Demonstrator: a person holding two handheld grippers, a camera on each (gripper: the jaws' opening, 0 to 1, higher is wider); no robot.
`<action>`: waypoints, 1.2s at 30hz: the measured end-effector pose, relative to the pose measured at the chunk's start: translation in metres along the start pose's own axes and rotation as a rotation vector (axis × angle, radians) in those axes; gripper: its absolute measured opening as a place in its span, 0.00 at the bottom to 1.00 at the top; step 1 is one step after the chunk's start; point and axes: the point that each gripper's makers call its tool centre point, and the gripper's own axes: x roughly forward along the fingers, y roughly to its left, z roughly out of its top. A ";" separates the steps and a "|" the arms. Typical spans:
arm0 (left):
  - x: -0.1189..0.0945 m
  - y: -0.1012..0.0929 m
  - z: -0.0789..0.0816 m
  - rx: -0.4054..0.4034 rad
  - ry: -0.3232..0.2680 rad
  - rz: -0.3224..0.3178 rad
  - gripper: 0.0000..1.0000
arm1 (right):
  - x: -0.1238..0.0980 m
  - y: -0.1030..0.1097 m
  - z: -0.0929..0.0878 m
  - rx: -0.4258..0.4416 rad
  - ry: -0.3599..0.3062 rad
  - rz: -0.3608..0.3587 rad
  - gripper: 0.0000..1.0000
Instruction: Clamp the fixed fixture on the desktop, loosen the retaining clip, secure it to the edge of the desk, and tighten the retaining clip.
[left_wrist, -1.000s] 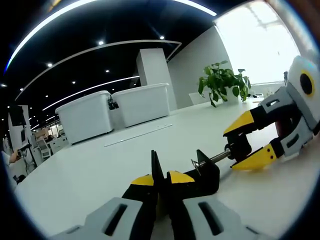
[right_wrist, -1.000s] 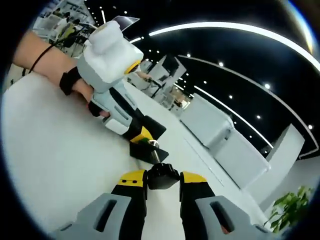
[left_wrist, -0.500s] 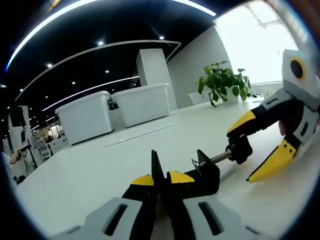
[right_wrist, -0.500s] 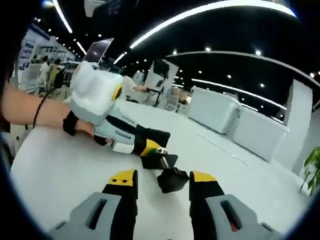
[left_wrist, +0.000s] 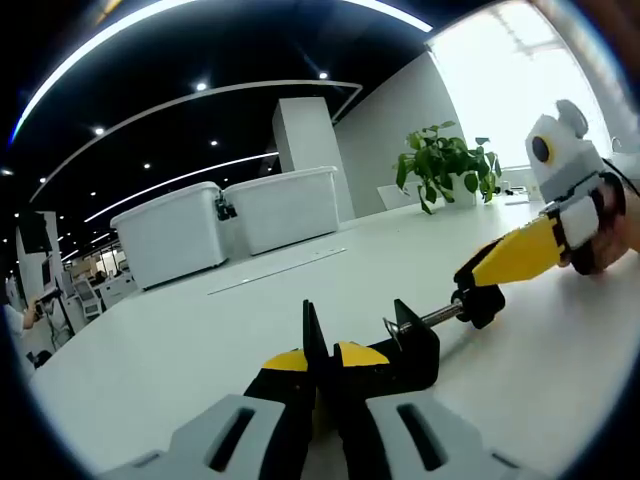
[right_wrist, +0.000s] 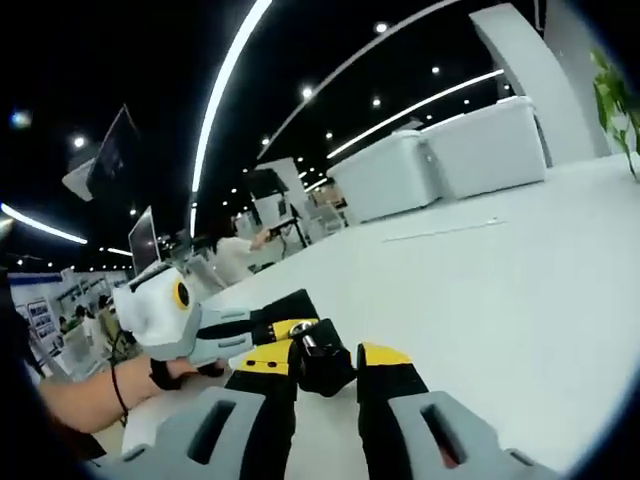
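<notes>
Fixture (left_wrist: 395, 350) = black C-clamp lying on the white desk (left_wrist: 180, 340), its body clenched between the left gripper (left_wrist: 322, 362) jaws, so it sits right at that claw's tips. Screw rod runs out ahead and to the right of the claw, ending in the black knob (left_wrist: 480, 300).

In right gripper view, the right gripper (right_wrist: 322, 362) has its yellow tips closed on the knob (right_wrist: 322, 362), knob dead centre between jaws; left gripper (right_wrist: 225, 335) body w/ fixture just beyond and to the left.

Judging by the task, prob mid-loosening of the retaining clip.

Risks:
- Knob is small and round, grip looks shallow: tips could slip off when twisting, esp. if the right claw rolls off-axis from the rod.
- Left claw holds only a thin edge of the frame; torque from the knob could spin or pry the fixture out, so it skids on the smooth desk.
- Over-loosening: screw may back out fully.
- Desk edge isn't close to either claw, so a carry comes later; weak hold = drop.
</notes>
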 end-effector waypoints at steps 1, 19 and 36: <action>0.000 0.000 0.000 0.000 0.000 0.000 0.08 | 0.001 0.003 -0.001 -0.005 0.003 0.004 0.21; -0.010 -0.006 0.001 -0.001 0.000 0.000 0.08 | -0.003 0.018 -0.001 -0.503 -0.007 -0.042 0.19; -0.015 -0.009 0.001 -0.003 0.002 0.001 0.08 | -0.006 0.016 0.001 -0.632 -0.007 -0.073 0.19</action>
